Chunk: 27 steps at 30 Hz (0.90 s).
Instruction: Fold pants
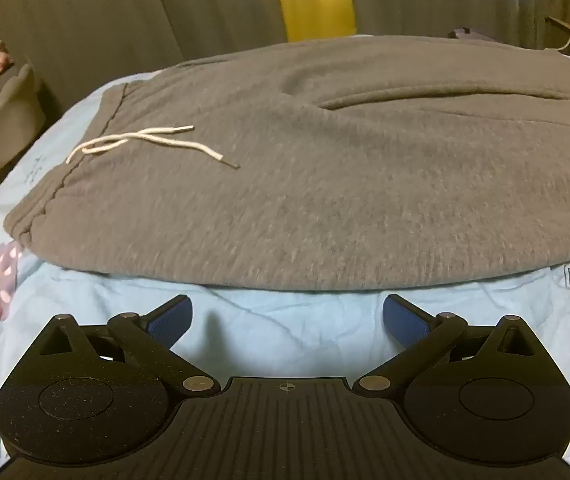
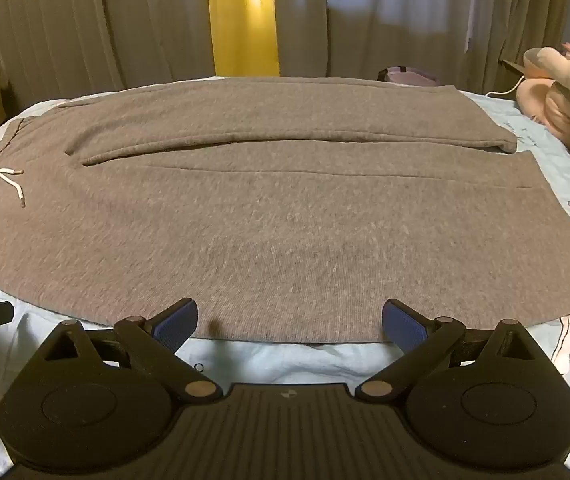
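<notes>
Pants [image 2: 277, 220] of grey fleece lie spread flat across the bed [image 2: 285, 356], waistband and white drawstring [image 1: 145, 142] to the left, the two legs side by side running right, an arrangement that likely readies them for a lengthwise fold. Both tongs are spread wide and pinch nothing. The left tongs [image 1: 287, 318] hover over bare blue sheet, just short of the near edge close to the waist end. The right tongs [image 2: 289, 322] sit right at the near leg's edge, the fingertips [image 2: 399, 318] overlapping the fabric in view, though contact cannot be judged.
</notes>
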Tool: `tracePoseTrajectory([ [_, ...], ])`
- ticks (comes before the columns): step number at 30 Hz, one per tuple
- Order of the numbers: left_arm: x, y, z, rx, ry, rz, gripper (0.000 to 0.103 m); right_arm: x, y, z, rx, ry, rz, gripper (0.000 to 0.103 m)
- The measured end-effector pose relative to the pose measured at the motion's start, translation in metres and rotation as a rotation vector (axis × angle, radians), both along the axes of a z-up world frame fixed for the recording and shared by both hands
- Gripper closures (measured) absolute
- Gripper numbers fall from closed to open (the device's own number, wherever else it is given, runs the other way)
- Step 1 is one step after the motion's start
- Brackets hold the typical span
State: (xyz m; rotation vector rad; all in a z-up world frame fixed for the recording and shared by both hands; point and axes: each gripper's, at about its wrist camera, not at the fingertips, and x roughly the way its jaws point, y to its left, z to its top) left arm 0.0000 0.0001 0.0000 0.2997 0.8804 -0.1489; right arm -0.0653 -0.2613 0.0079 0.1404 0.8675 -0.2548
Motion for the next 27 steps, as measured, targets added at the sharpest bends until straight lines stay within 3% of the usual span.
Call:
tracePoseTrajectory([
  [27, -0.0006, 0.0039, -0.0062, -0.012, 0.021, 0.025, 0.000, -0.0005, -0.0036, -0.0009, 0.010, -0.001, -0.005, 0.004],
])
